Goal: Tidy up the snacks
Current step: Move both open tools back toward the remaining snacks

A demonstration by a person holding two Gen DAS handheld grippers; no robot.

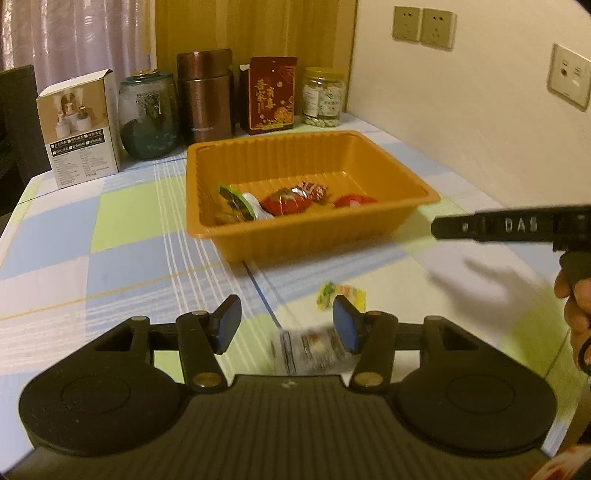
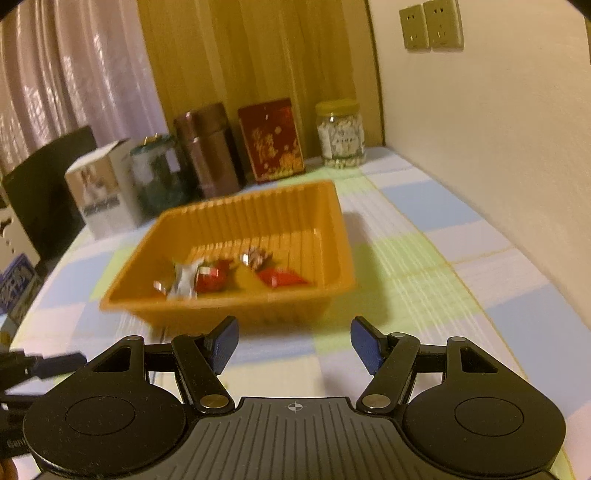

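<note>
An orange plastic tray [image 1: 314,240] [image 2: 221,312] stands on the checked tablecloth and holds several wrapped snacks: a green-and-white packet [image 1: 240,203], a red-foil one [image 1: 284,203] and a small red one [image 1: 354,201]. Short of the tray, a yellow-green candy [image 1: 341,297] and a clear-wrapped snack [image 1: 310,349] lie on the cloth. My left gripper [image 1: 288,325] is open above the clear-wrapped snack, its blue pads apart from it. My right gripper [image 2: 295,345] is open with nothing between its fingers, just in front of the tray. One finger [image 1: 480,225] of the right gripper reaches in from the right edge.
Along the back stand a white carton [image 1: 79,129], a dark glass jar [image 1: 149,114], a brown canister [image 1: 205,96], a red box [image 1: 271,94] and a plastic jar [image 1: 325,98]. A wall with sockets [image 1: 423,27] runs along the right. A hand [image 1: 580,306] grips the right tool.
</note>
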